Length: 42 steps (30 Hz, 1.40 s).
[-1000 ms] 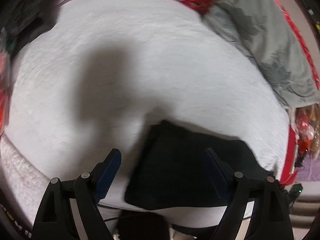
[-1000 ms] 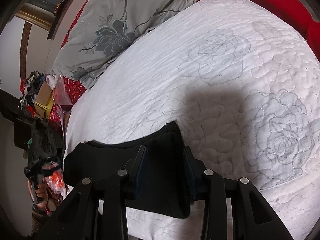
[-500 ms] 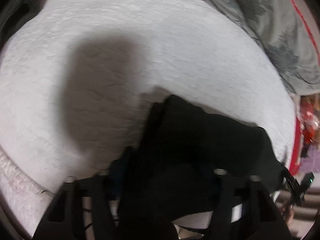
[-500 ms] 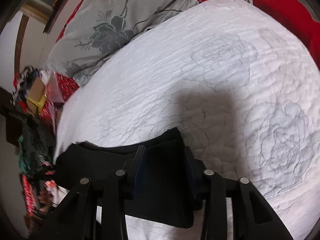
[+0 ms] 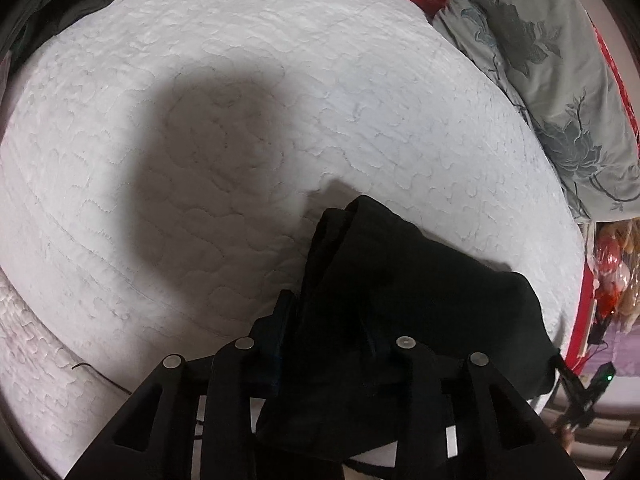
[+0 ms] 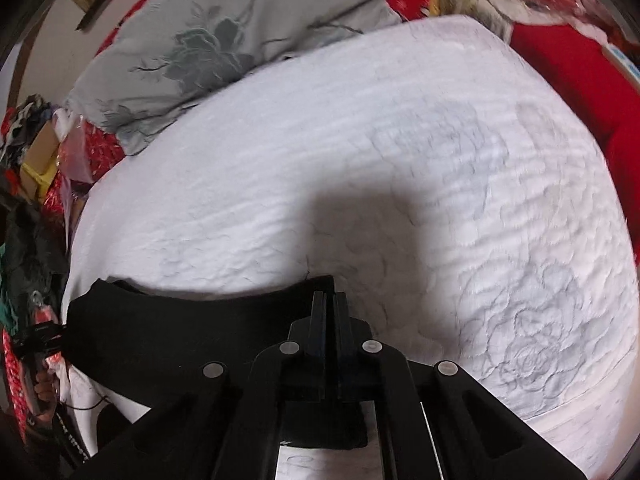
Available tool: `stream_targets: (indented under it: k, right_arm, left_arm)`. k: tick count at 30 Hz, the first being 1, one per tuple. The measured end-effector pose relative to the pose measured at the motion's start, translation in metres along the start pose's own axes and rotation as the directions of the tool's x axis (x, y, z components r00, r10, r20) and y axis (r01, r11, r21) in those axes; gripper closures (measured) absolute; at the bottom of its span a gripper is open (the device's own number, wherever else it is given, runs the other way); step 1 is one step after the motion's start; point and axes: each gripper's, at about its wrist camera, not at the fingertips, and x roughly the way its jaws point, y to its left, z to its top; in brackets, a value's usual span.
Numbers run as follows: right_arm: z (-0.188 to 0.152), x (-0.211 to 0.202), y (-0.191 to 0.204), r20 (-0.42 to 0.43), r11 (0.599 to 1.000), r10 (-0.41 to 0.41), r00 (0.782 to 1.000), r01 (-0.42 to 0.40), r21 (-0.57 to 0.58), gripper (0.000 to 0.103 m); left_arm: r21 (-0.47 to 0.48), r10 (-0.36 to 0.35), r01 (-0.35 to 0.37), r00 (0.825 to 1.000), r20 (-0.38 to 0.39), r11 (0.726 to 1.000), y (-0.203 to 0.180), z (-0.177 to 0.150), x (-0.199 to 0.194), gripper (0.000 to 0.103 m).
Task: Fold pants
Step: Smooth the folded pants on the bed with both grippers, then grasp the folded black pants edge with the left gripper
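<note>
The left tongs (image 5: 332,332) are clamped on the black pants (image 5: 420,300), with bunched cloth filling the gap between the two fingers and spilling down over the frame below them. From that grip the folded pants stretch ahead and to the right of the left tongs, lying on the white quilted bed (image 5: 240,120). The right tongs (image 6: 329,312) are pressed together on the near right corner of the pants (image 6: 192,336), their fingers almost meeting with a thin edge of cloth between them; the rest of the garment runs off to their left as a dark band on the bed (image 6: 400,140). A broad shadow falls on the quilt just ahead of each pair of tongs. Farther off, a grey floral pillow (image 5: 560,80) lies at the bed's far right seen from the left tongs, and at the far left (image 6: 224,40) seen from the right tongs, with red bedding (image 6: 568,68) beyond the quilt's far right edge.
</note>
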Motion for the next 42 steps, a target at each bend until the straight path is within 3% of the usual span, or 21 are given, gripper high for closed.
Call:
stream_targets:
  k: [4,8,11,14,17,18,20,21,26,28,33,35,37,39,40,42]
  right_arm:
    - [-0.005,-0.013,-0.004,0.033,0.997,0.058,0.998,-0.060,0.044,0.091]
    - [-0.020,-0.028,-0.014,0.040,0.993,0.096,0.995,-0.099,0.063,0.073]
    - [-0.032,-0.029,-0.019,0.024,0.989,0.120,0.993,-0.121,0.081,0.070]
    - [-0.041,-0.025,-0.023,0.006,0.988,0.119,0.993,-0.119,0.099,0.064]
    - [-0.048,-0.019,-0.025,-0.007,0.990,0.100,0.995,-0.098,0.102,0.065]
    - [-0.048,-0.018,-0.023,-0.007,0.991,0.090,0.996,-0.089,0.096,0.068]
    - [-0.049,-0.017,-0.022,-0.018,0.993,0.077,0.997,-0.075,0.089,0.087]
    - [-0.048,-0.017,-0.021,-0.019,0.993,0.075,0.997,-0.073,0.092,0.087]
    - [-0.048,-0.014,-0.031,-0.016,0.990,0.071,0.997,-0.069,0.126,0.088]
    - [-0.049,-0.017,-0.030,-0.010,0.989,0.077,0.997,-0.075,0.126,0.084]
    - [-0.049,-0.038,-0.035,0.024,0.977,0.152,0.988,-0.154,0.149,0.079]
    - [-0.046,-0.051,-0.041,0.058,0.969,0.179,0.982,-0.187,0.163,0.067]
    - [-0.042,-0.059,-0.044,0.074,0.967,0.186,0.980,-0.196,0.162,0.064]
    - [-0.038,-0.065,-0.046,0.074,0.968,0.186,0.980,-0.196,0.157,0.063]
    - [-0.037,-0.067,-0.047,0.074,0.968,0.186,0.980,-0.196,0.156,0.062]
    - [-0.034,-0.069,-0.049,0.071,0.966,0.198,0.978,-0.207,0.156,0.062]
  left_arm:
    - [-0.019,-0.054,0.054,0.998,0.018,0.998,0.010,0.001,-0.022,0.060]
    - [0.035,-0.020,0.018,0.997,0.078,0.999,0.008,-0.015,-0.045,0.032]
    - [0.055,0.026,-0.033,0.992,0.120,0.998,0.007,-0.029,-0.051,0.029]
    - [0.058,0.071,-0.077,0.992,0.101,0.995,0.014,-0.037,-0.046,0.029]
    - [0.061,0.129,-0.135,0.988,0.088,0.989,0.014,-0.039,-0.032,0.032]
    - [0.064,0.139,-0.145,0.986,0.091,0.987,0.015,-0.040,-0.029,0.037]
    - [0.072,0.141,-0.148,0.986,0.094,0.986,0.014,-0.040,-0.025,0.044]
    - [0.072,0.142,-0.150,0.985,0.098,0.986,0.012,-0.039,-0.023,0.046]
    - [0.104,0.216,-0.230,0.968,0.130,0.968,0.002,-0.044,-0.020,0.035]
    - [0.078,0.196,-0.206,0.974,0.116,0.976,0.004,-0.045,-0.029,0.034]
    - [-0.061,0.073,-0.065,0.987,0.142,0.996,0.006,-0.064,-0.073,0.034]
    - [-0.040,0.050,-0.044,0.985,0.164,0.998,-0.012,-0.070,-0.087,0.033]
    - [0.019,0.018,-0.021,0.986,0.164,1.000,-0.048,-0.081,-0.095,0.030]
    - [0.061,-0.031,0.022,0.988,0.149,0.998,-0.089,-0.096,-0.093,0.016]
    - [0.077,-0.063,0.053,0.990,0.129,0.996,-0.107,-0.103,-0.088,0.015]
    - [0.121,-0.124,0.120,0.992,0.025,0.985,-0.158,-0.120,-0.064,0.015]
